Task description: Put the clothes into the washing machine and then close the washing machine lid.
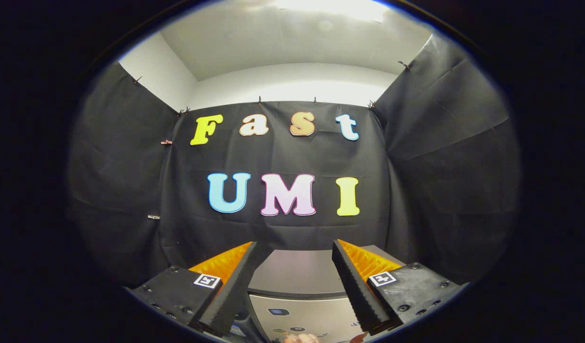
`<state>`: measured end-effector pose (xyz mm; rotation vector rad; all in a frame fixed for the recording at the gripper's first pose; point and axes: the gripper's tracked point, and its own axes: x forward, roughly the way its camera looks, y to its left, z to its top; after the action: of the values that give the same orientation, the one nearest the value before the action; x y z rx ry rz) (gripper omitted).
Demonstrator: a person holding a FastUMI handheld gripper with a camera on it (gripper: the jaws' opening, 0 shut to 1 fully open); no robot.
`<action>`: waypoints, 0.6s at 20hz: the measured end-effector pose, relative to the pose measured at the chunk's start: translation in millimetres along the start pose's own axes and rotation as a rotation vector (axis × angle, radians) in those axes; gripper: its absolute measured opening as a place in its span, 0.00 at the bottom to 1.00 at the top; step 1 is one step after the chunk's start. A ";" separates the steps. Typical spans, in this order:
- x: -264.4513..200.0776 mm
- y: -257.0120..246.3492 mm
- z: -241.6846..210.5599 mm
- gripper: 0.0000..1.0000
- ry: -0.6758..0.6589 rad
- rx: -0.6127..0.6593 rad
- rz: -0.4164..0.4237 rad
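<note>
My gripper (pixel 295 247) is open, its two fingers spread wide with nothing between them. Below and between the fingers lies the top of the washing machine (pixel 295 274), a grey lid that looks shut and flat. In front of the lid, nearer to me, is the machine's lighter control panel (pixel 304 319) with small buttons. A bit of a hand (pixel 299 338) peeks in at the panel's near edge. I see no clothes from here.
The booth's black cloth wall (pixel 283 228) stands right behind the machine and wraps round both sides. Above it are a white wall and a ceiling light (pixel 330 7).
</note>
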<state>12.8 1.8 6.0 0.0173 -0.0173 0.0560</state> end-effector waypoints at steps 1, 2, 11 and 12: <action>-2.4 -3.2 0.0 0.97 -0.003 -0.006 -0.003; -3.2 -2.6 0.2 0.97 -0.007 -0.008 0.002; -4.7 -5.7 17.3 0.97 -0.041 0.000 0.020; -4.0 -7.0 16.0 0.97 -0.041 0.001 0.016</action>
<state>8.9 -5.6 21.7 0.0195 -0.0581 0.0718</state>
